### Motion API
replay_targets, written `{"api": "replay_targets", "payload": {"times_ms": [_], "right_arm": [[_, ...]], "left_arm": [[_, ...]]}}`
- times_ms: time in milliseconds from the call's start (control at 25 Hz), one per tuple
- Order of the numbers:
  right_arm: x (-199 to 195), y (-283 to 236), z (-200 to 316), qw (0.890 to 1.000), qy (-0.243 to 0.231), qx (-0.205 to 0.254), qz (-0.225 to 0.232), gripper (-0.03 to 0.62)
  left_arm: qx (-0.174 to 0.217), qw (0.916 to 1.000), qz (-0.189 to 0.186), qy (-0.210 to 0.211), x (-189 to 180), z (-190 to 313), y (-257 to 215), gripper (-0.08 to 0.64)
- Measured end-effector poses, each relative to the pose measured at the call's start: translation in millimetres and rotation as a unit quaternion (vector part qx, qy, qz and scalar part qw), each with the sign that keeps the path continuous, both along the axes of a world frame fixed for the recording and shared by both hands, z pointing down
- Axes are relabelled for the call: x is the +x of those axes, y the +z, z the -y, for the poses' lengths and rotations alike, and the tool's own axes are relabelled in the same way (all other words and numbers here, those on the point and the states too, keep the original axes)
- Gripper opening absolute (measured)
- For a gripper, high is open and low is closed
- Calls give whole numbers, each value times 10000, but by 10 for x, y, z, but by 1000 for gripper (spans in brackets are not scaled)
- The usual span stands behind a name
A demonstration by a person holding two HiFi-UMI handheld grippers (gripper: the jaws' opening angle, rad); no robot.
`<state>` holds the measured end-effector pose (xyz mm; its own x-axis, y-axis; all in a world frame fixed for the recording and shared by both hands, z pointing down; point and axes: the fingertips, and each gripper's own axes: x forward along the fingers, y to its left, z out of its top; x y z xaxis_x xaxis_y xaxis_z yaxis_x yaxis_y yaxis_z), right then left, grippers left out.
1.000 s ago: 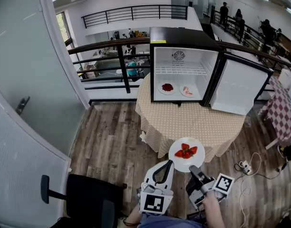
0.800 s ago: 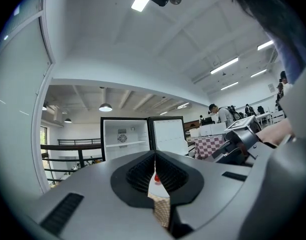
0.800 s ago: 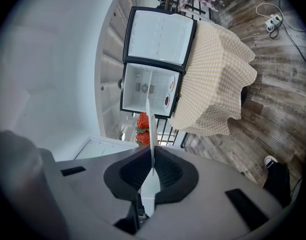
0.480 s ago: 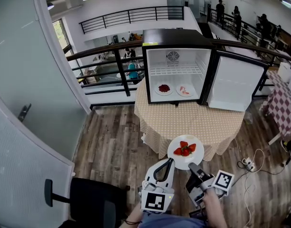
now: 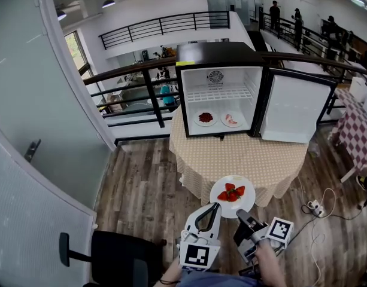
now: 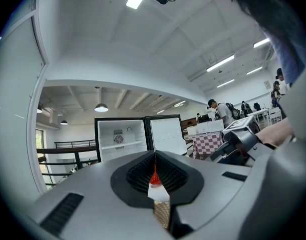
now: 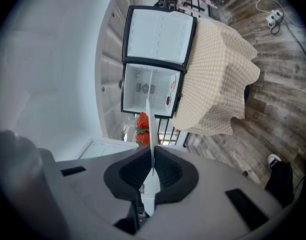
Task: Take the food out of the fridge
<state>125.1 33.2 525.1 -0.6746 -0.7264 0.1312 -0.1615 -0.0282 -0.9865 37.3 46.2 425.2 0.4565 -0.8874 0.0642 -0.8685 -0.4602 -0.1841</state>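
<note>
The plate [image 5: 230, 209] of strawberries [image 5: 230, 192] hangs near the table's [image 5: 243, 154] edge, out of the fridge [image 5: 219, 55], its rim clamped in the right gripper [image 5: 242, 215]. The left gripper [image 5: 214, 207] is closed and empty. It probably wants setting down next, then fetching the fridge's two plates [image 5: 205, 118].

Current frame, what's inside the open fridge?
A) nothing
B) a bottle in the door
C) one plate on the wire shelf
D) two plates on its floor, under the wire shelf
D: a plate of dark red food and a plate of pale pink food sit side by side on the floor of the fridge, below the bare wire shelf.
</note>
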Motion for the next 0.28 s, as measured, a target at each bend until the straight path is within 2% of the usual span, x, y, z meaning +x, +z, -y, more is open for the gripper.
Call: {"api": "replay_targets", "payload": {"times_ms": [280], "right_arm": [[0, -12, 76, 10000, -2, 4, 34, 26]], "left_arm": [[114, 9999, -7, -7, 60, 31, -74, 15]]}}
